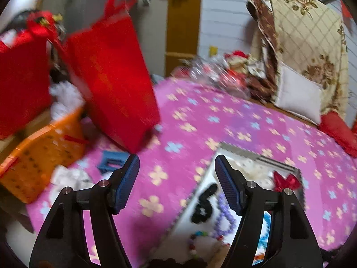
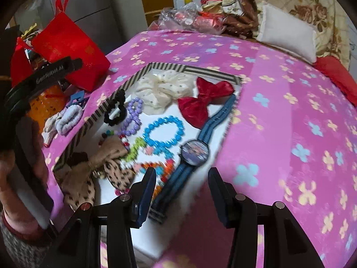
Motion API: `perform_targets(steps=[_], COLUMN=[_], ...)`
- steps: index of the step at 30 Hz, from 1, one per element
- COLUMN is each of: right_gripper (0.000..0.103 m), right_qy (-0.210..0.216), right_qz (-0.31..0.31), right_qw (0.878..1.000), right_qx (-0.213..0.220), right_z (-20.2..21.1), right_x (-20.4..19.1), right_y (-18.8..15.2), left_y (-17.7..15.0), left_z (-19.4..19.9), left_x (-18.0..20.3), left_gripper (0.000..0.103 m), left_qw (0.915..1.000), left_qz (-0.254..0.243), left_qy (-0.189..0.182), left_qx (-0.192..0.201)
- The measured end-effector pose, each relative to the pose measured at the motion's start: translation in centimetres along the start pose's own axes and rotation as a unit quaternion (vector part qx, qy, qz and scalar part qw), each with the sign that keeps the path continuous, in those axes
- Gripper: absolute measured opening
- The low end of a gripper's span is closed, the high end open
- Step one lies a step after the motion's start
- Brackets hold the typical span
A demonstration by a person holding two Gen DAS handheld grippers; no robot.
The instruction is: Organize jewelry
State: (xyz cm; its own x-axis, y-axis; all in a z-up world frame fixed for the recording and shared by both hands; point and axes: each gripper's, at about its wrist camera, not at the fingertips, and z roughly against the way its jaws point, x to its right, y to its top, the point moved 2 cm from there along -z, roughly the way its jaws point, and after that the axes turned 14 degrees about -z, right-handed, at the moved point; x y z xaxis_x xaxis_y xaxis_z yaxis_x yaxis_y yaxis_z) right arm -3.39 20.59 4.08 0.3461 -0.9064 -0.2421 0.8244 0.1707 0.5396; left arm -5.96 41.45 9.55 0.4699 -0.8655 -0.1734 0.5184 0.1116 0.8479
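A striped-rimmed white tray (image 2: 142,71) lies on the pink flowered bedspread. In it are a cream scrunchie (image 2: 164,87), a red bow (image 2: 205,102), a blue-strapped watch (image 2: 194,151), a blue bead bracelet (image 2: 164,131), a purple bead bracelet (image 2: 132,117), a black scrunchie (image 2: 116,109) and a leopard bow (image 2: 104,167). My right gripper (image 2: 181,187) is open and empty just above the watch strap. My left gripper (image 1: 177,178) is open and empty above the bedspread, left of the tray (image 1: 256,154). A blue hair clip (image 1: 111,159) lies near it.
A red gift bag (image 1: 111,73) and an orange box (image 1: 44,154) stand at the bed's left edge. White hair ties (image 2: 64,120) lie left of the tray. Pillows (image 2: 287,31) and wrapped items (image 2: 191,20) sit at the far end.
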Motion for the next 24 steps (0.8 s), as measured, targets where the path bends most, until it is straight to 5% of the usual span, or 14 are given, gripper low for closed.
perform_targets(steps=[3,7,13,18,24], right_gripper=[0.046,0.046,0.047,0.047,0.047], right_qy=[-0.019,-0.046,-0.063,-0.083,-0.098], right_qz=[0.006,0.009,-0.014,-0.023,-0.024], right_qw=[1.0,0.998,0.996,0.993,0.989], right_qx=[0.017,0.04,0.057,0.081,0.112], right_z=[1.5,3.9,7.5,10.4,13.3], right_x=[1.2,3.1,6.4,8.6,9.7], right_y=[-1.4,-3.1,-5.2,-6.6,-8.0], left_y=[0.2,0.4,-0.3,-2.1,-3.0], left_z=[1.7,4.5,8.7,12.9,18.3], left_x=[-0.3,-0.8,0.1,2.4,5.2], left_gripper=[0.086,0.103,0.103,0.103,0.103], left_qw=[0.9984,0.9953,0.993,0.9963,0.9969], left_qz=[0.0,0.025,0.047,0.036,0.001], left_qy=[0.048,0.056,0.025,0.015,-0.045], left_qx=[0.029,0.076,0.105,0.077,0.064])
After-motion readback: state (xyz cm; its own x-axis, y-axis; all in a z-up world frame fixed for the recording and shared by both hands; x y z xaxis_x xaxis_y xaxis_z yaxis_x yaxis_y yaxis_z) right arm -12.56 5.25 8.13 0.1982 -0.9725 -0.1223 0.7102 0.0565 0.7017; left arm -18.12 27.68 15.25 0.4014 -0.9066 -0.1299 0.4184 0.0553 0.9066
